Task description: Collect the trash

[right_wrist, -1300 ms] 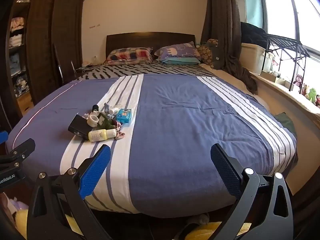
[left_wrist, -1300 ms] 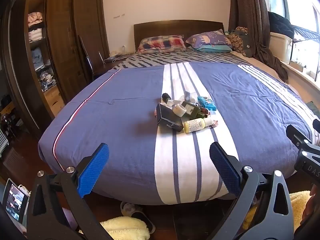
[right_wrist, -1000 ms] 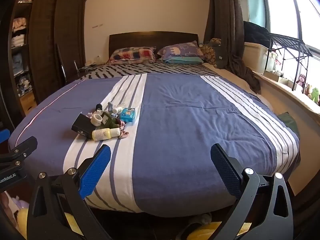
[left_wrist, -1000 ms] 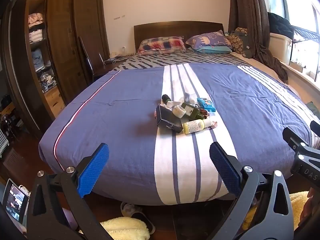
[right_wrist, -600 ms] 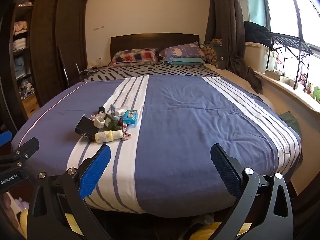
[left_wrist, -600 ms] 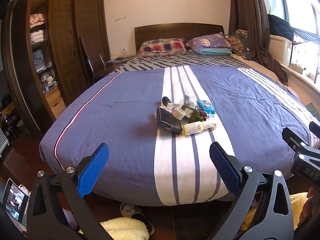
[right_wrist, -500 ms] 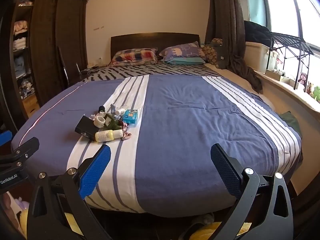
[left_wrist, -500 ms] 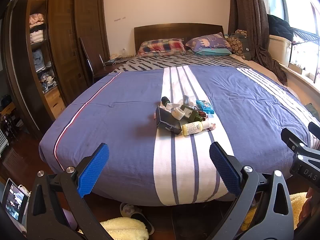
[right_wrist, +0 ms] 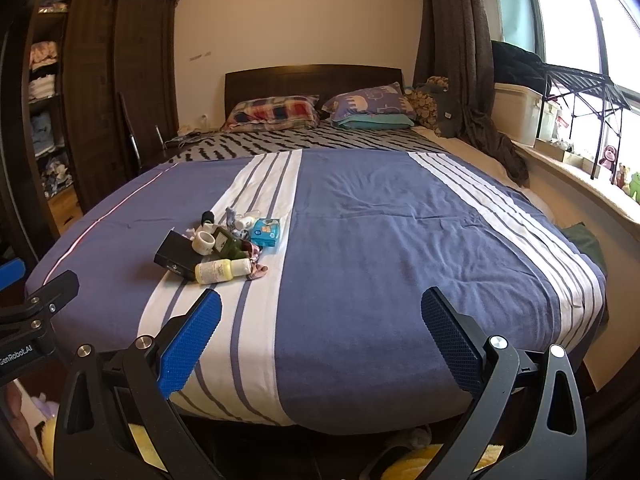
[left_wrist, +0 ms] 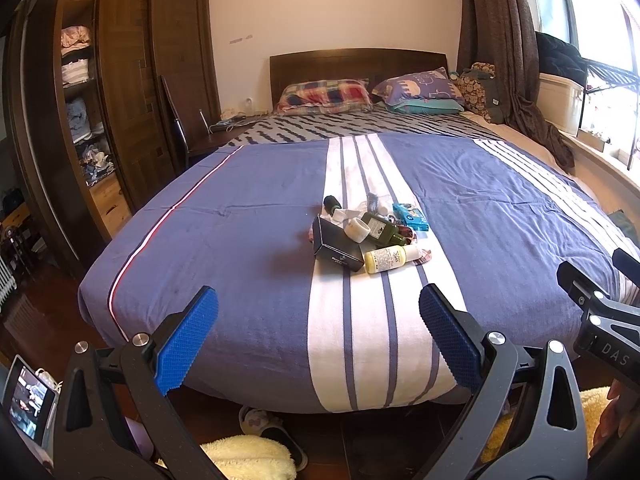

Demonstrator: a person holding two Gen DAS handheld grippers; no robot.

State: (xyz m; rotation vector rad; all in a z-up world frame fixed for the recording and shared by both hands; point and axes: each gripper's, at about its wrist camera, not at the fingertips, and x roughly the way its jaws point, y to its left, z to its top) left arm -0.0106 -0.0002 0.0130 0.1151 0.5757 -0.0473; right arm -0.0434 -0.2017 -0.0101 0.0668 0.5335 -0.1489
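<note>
A small pile of trash lies on the white stripe of the blue bedspread (left_wrist: 248, 240): a black box (left_wrist: 334, 246), a yellow bottle (left_wrist: 390, 258), a dark green bottle (left_wrist: 380, 228), a white tape roll (left_wrist: 356, 230) and a blue packet (left_wrist: 412, 216). The same pile shows in the right wrist view, with the black box (right_wrist: 176, 258) and yellow bottle (right_wrist: 218, 270). My left gripper (left_wrist: 318, 336) is open and empty, short of the bed's foot. My right gripper (right_wrist: 320, 338) is open and empty, to the right of the pile.
A dark wardrobe (left_wrist: 120, 92) with open shelves stands left of the bed. Pillows (left_wrist: 324, 96) lie at the headboard. A curtain and window ledge (right_wrist: 580, 168) run along the right. Slippers (left_wrist: 264, 424) and a fluffy mat lie on the floor at the bed's foot.
Both grippers have drifted slightly, so the bed and pile sit a little farther off and shifted in view. Both grippers stay open and empty.
</note>
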